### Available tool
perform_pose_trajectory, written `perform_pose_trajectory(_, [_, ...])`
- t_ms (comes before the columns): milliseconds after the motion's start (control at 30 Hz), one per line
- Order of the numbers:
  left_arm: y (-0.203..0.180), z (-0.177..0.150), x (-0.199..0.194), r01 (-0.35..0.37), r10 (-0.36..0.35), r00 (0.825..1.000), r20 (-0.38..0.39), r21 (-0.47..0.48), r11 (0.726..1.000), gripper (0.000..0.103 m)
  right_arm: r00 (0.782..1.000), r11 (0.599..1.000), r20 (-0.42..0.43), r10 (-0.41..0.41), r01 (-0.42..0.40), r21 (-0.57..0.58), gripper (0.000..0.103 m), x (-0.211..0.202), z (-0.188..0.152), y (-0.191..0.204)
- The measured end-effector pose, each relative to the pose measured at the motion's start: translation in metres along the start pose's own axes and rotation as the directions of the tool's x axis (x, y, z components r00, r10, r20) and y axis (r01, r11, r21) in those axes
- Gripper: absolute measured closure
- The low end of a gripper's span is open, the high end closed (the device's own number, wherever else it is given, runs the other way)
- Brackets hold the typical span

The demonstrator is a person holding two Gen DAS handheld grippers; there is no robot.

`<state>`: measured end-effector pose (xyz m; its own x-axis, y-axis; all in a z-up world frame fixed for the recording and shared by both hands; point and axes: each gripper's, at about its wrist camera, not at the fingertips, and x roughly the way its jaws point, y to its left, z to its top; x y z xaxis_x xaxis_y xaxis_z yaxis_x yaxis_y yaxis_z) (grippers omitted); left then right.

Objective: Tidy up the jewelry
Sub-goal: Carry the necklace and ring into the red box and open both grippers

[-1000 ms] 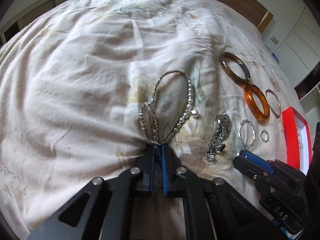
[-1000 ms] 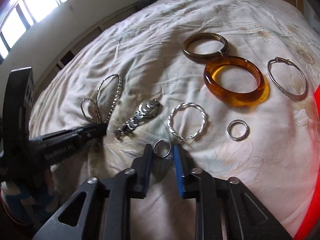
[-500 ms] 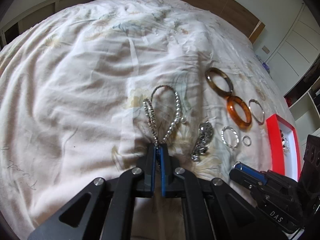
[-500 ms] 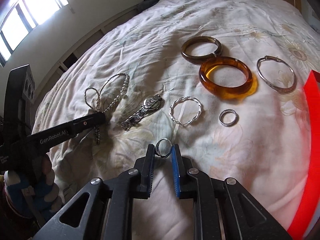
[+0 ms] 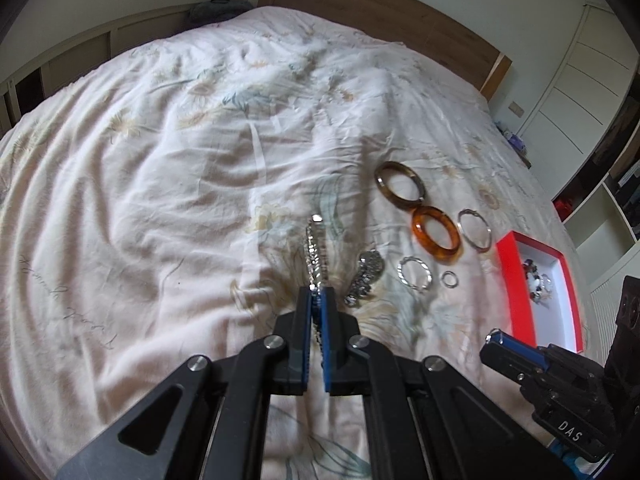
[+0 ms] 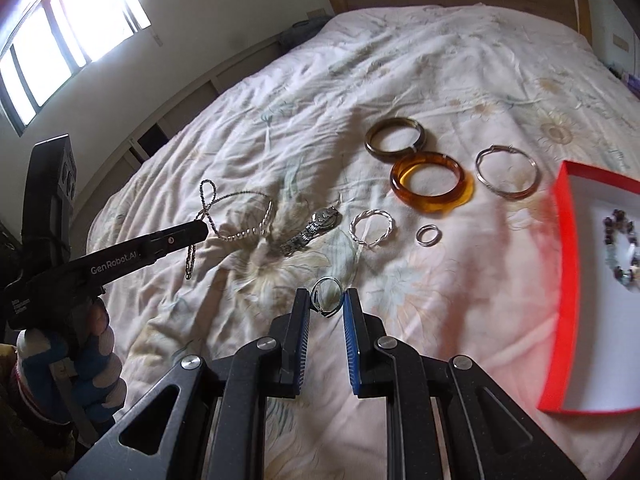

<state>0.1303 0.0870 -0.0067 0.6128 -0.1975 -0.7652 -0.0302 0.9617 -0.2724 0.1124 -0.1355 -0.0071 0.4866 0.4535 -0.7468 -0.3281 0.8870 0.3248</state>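
A rumpled floral bed (image 6: 460,60) carries a brown bangle (image 6: 394,141), amber bangle (image 6: 431,187), thin silver bangle (image 6: 507,176), twisted bracelet (image 6: 371,227), small ring (image 6: 428,235), watch (image 6: 311,229) and red-rimmed box (image 6: 568,280).

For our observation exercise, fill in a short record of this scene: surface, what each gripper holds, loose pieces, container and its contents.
surface: floral bedspread
left gripper: shut on rhinestone necklace, lifted
right gripper: shut on small ring
loose pieces: brown bangle, amber bangle, thin silver bangle, twisted silver bracelet, plain ring, watch
container: red box, open
contents: beaded bracelet
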Motion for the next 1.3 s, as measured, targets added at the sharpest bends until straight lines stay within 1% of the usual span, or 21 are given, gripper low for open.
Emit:
perform_pose_trajectory(467, [-0.031,-0.01,-0.067,0.035,-0.039,0.995,0.087,0.05,0.998,0.099,0.994,1.0,0.109,-0.029,0.028,0.005,0.086,-0.072,-0.017,0.001])
perform_pose_trajectory(633, [-0.051,-0.01,-0.09,0.059,-0.067,0.991,0.118,0.077,0.995,0.099,0.989,0.999,0.143,-0.045,0.042,0.02,0.086,-0.097,-0.027,-0.007])
perform_pose_trajectory(767, [-0.072,-0.006,-0.109,0.082,-0.098,0.985,0.144,0.113,0.99,0.1,0.983,0.997,0.171,-0.064,0.056,0.05,0.086,-0.117,-0.037,-0.02])
perform_pose_trajectory(867, [-0.095,-0.001,-0.122,0.099,-0.125,0.978,0.164,0.156,0.983,0.1,0.979,0.995,0.189,-0.082,0.07,0.07,0.086,-0.13,-0.043,-0.032])
perform_pose_trajectory(1033, [-0.144,0.01,-0.131,0.166,-0.206,0.965,0.164,0.227,0.96,0.099,0.967,0.986,0.215,-0.139,0.114,0.121,0.086,-0.156,-0.047,-0.064])
perform_pose_trajectory(1167, [-0.191,0.018,-0.123,0.227,-0.273,0.953,0.131,0.29,0.93,0.099,0.956,0.975,0.226,-0.186,0.15,0.166,0.086,-0.173,-0.045,-0.094])
perform_pose_trajectory(1300, [-0.247,0.02,-0.107,0.286,-0.335,0.939,0.081,0.359,0.888,0.099,0.945,0.96,0.227,-0.234,0.188,0.209,0.086,-0.183,-0.043,-0.127])
